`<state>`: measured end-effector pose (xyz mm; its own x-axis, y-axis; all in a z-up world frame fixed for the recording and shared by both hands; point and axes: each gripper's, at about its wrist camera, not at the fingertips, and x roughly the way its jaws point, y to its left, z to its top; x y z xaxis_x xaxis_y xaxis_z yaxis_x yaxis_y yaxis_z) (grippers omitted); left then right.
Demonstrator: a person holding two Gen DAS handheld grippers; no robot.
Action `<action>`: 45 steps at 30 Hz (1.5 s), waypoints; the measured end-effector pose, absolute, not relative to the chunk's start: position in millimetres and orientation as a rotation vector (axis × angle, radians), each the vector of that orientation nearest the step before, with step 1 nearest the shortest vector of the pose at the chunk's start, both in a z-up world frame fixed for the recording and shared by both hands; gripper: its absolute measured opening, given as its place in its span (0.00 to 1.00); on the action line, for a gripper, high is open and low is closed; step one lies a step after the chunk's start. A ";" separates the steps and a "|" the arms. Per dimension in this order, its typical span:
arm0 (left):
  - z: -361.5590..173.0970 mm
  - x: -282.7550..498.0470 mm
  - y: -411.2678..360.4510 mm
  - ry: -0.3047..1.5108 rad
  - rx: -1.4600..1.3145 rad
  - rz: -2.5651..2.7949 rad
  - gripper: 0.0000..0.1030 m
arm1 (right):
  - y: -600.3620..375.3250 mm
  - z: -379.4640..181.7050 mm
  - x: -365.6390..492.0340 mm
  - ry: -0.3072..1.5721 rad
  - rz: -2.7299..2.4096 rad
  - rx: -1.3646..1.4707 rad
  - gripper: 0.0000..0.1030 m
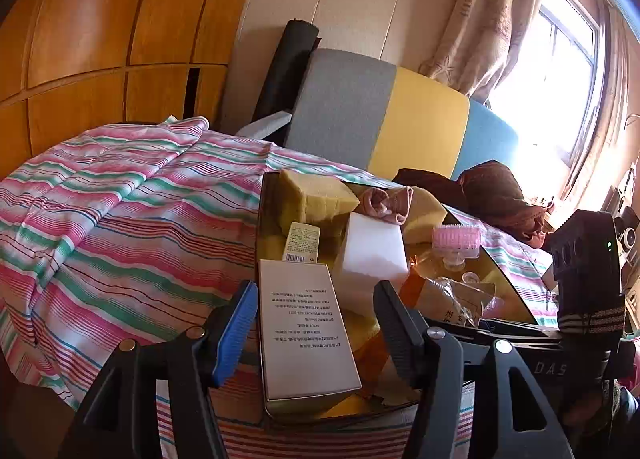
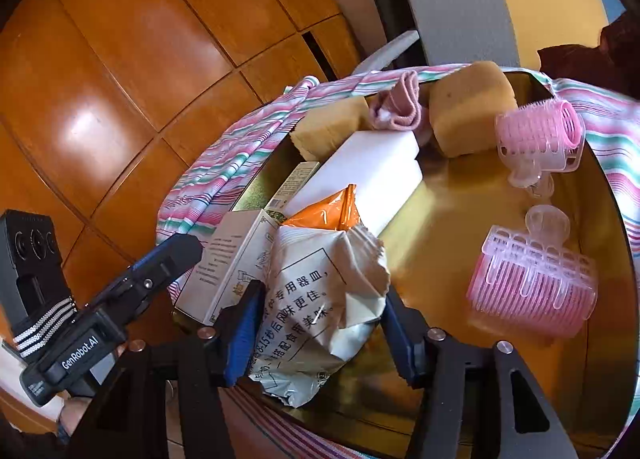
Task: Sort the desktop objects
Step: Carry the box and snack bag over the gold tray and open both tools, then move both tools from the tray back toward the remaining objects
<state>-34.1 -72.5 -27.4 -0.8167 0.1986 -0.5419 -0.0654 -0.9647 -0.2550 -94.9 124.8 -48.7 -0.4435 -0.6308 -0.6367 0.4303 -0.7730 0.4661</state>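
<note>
On the gold tray (image 2: 460,219), the right gripper (image 2: 316,323) pinches a crinkled snack packet (image 2: 320,299), which may slip; the left gripper (image 1: 316,327) straddles, unclosed, a white carton (image 1: 304,331).

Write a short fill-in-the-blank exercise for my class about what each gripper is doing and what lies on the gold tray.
1. The right gripper has its fingers around a crumpled ____ packet.
2. The left gripper straddles a white printed ____.
3. The two hair rollers on the gold tray are coloured ____.
4. The white foam block lies between the two yellow ____.

Missing words: snack; box; pink; sponges
</note>
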 end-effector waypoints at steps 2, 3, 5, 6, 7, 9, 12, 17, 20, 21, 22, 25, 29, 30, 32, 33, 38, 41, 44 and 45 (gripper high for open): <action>-26.4 -31.7 -73.8 -0.349 -0.880 2.853 0.60 | 125.5 -48.3 -94.3 -0.305 -2.223 1.122 0.66; -25.8 -30.9 -74.3 -0.353 -0.877 2.854 0.60 | 126.7 -47.4 -92.8 -0.299 -2.233 1.119 0.69; -25.1 -29.1 -75.3 -0.367 -0.871 2.857 0.60 | 131.6 -43.9 -87.8 -0.309 -2.248 1.098 0.73; -24.6 -28.7 -75.3 -0.371 -0.871 2.856 0.60 | 134.4 -41.3 -85.5 -0.313 -2.261 1.081 0.74; -24.1 -28.3 -75.2 -0.374 -0.870 2.855 0.60 | 137.1 -37.8 -82.8 -0.309 -2.280 1.060 0.75; -20.8 -26.6 -73.8 -0.369 -0.859 2.856 0.60 | 142.3 -30.5 -77.5 -0.296 -2.317 1.012 0.75; -14.2 -22.9 -70.7 -0.356 -0.835 2.859 0.60 | 155.5 -17.8 -67.7 -0.291 -2.365 0.945 0.76; -4.5 -18.9 -58.4 -0.321 -0.806 2.839 0.60 | 203.0 -5.5 -49.9 -0.364 -2.473 0.868 0.77; -0.9 -18.9 -42.1 -0.280 -0.803 2.800 0.60 | 248.6 -7.3 -39.3 -0.452 -2.557 0.874 0.79; -0.2 -19.2 -35.7 -0.268 -0.803 2.785 0.60 | 265.0 -9.4 -35.0 -0.479 -2.592 0.881 0.79; 0.5 -19.4 -29.3 -0.257 -0.803 2.770 0.60 | 282.3 -12.8 -30.8 -0.512 -2.627 0.894 0.79; 1.0 -21.5 -5.8 -0.217 -0.811 2.715 0.60 | 334.3 -24.3 -15.4 -0.622 -2.726 0.939 0.79; 0.5 -22.1 31.2 -0.151 -0.823 2.628 0.60 | 391.2 -38.2 7.2 -0.739 -2.845 0.981 0.79; 0.3 -22.3 41.2 -0.134 -0.826 2.605 0.60 | 403.4 -41.4 12.4 -0.764 -2.871 0.988 0.79; 0.1 -22.6 63.5 -0.089 -0.838 2.549 0.60 | 423.0 -46.6 22.5 -0.795 -2.925 1.001 0.79; 0.6 -22.1 75.4 -0.071 -0.839 2.521 0.60 | 431.4 -48.6 26.8 -0.804 -2.950 1.005 0.79; 1.8 -21.4 140.4 0.049 -0.836 2.376 0.60 | 464.0 -58.1 44.1 -0.841 -3.049 1.019 0.80; 0.0 -26.1 182.2 0.125 -0.851 2.291 0.60 | 476.1 -63.2 50.3 -0.851 -3.078 1.021 0.80; 0.3 -31.5 222.5 0.192 -0.849 2.230 0.60 | 480.2 -66.4 51.8 -0.854 -3.078 1.003 0.80; 0.6 -34.0 236.3 0.215 -0.847 2.211 0.60 | 480.3 -66.5 52.0 -0.849 -3.079 0.997 0.81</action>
